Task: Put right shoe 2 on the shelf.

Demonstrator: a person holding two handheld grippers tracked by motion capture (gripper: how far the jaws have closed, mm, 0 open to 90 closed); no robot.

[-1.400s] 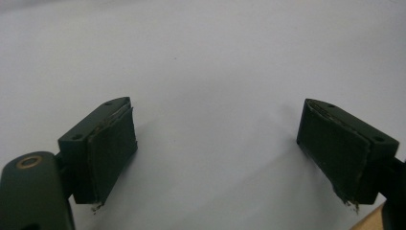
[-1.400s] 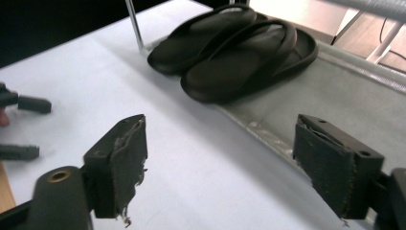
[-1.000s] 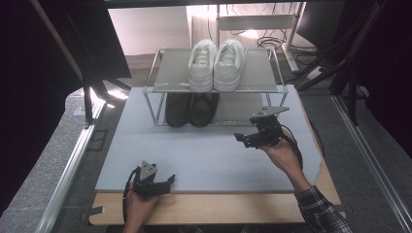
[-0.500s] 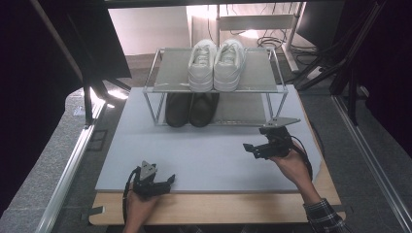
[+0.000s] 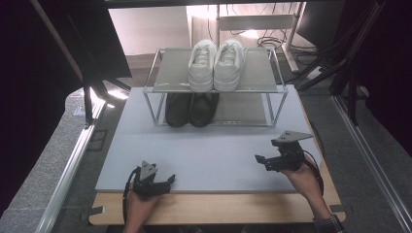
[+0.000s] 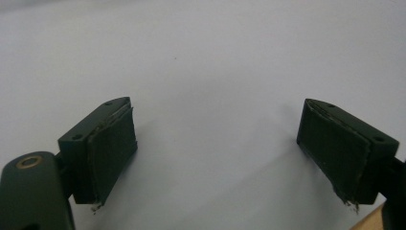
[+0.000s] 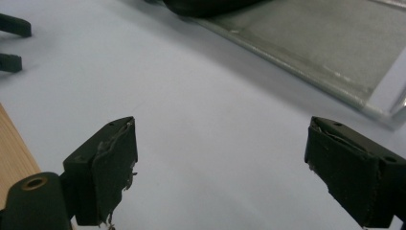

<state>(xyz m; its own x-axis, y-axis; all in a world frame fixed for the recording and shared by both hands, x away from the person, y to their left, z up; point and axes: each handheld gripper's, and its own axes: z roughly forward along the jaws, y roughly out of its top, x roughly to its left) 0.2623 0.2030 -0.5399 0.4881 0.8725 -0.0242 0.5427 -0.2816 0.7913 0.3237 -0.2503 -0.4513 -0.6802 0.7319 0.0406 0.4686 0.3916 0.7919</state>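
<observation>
Grey mat (image 5: 214,150) carries both tools: left gripper (image 5: 167,180) at its near edge, right gripper (image 5: 260,162) near its right edge, jaws of each apart, holding nothing.

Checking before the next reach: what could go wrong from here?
1. The black shoes sit under the rack's top shelf; a high approach by the right tool may hit its front rail.
2. The white shoes stand at that shelf's front edge; a bump could tip them off.
</observation>
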